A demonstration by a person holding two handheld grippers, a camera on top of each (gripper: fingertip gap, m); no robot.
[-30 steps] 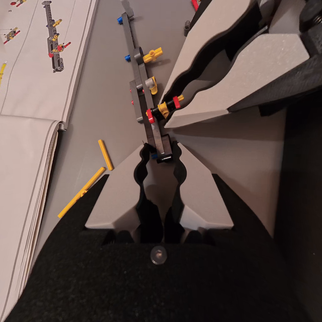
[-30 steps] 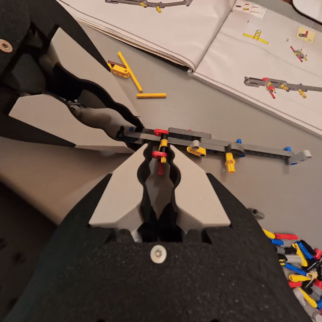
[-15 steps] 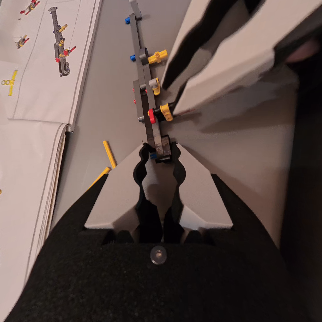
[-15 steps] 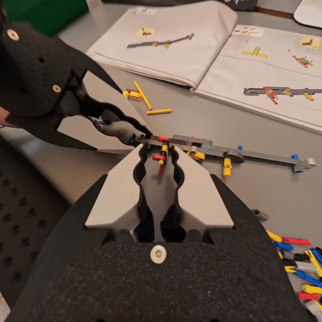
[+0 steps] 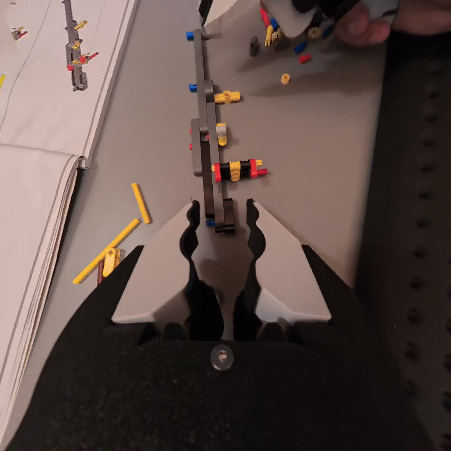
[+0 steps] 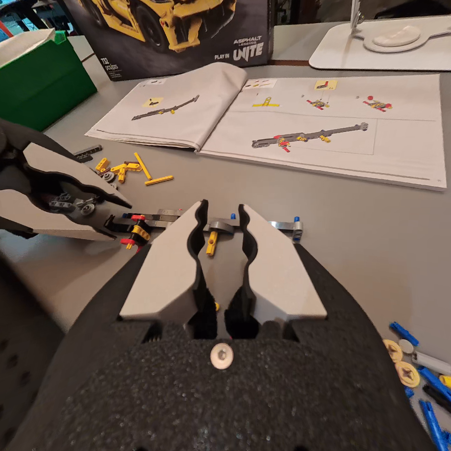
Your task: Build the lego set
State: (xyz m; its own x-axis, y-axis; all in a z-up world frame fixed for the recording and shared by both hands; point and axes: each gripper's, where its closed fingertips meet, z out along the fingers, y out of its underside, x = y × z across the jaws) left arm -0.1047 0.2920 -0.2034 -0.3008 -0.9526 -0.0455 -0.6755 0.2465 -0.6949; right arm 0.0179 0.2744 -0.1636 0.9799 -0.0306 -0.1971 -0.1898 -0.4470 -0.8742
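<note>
Lying flat on the grey tabletop (image 5: 305,151): the long dark-grey lego beam assembly (image 5: 203,102), studded with blue pins and yellow connectors; set down so both tools can work along it.
Left tool (image 5: 220,201): its two pale-grey fingers stand apart on either side of the beam's black near end, touching neither side as far as I can tell; placed to steady or re-grip that end, I judge.
Right tool (image 6: 222,203): fingers apart and empty, hovering above the beam's middle, over a yellow pin connector (image 6: 211,242).
Red, black and yellow axle sub-assembly (image 5: 239,169): sticks out sideways from the beam, apparently seated as the booklet drawing shows.
Open white instruction booklet (image 6: 317,136): spread beyond the beam, within easy sight.
Loose parts: yellow axle rods (image 5: 141,203) by the booklet; a pile of blue and yellow pins (image 6: 424,375) at the right.
Containers: a green box (image 6: 41,90) with a white liner, contents hidden; the dark set box showing a yellow car (image 6: 170,36) stands closed behind.
</note>
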